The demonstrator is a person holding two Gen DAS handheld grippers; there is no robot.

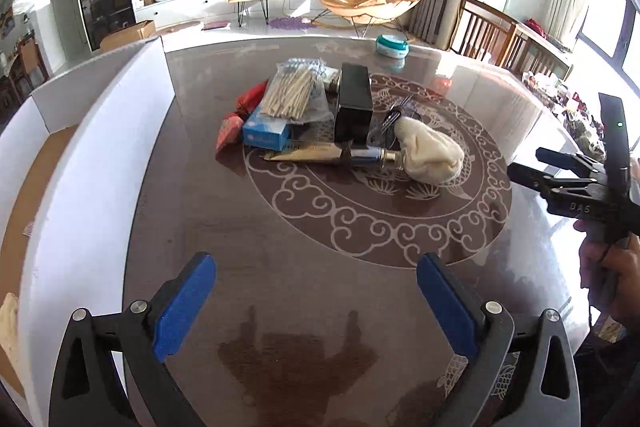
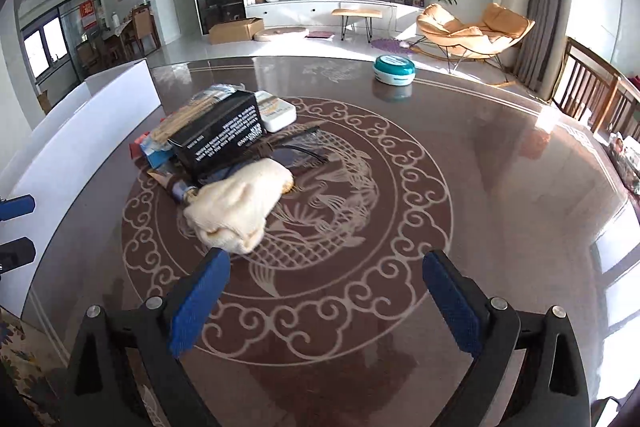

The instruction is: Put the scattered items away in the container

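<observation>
Both claws, the left claw (image 1: 316,303) and right claw (image 2: 326,301), are wide apart and empty (nothing held), the pile (image 1: 312,115) still waits on the bench (image 1: 280,227), and the white box (image 1: 100,131) looks nearly empty.

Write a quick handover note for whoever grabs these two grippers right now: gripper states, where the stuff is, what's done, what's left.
Left gripper: open, empty, over bare table.
Right gripper: open, empty, just short of the cream cloth.
Pile sits mid-table: black box, bag of sticks, blue box, red pouch, the cloth, a few smaller bits underneath.
Teal round tin stands apart at the far edge.
White container is left of the pile.
Done: something pale already lies inside the container; cannot tell what.
Left: the whole pile, probably the tin too.
</observation>
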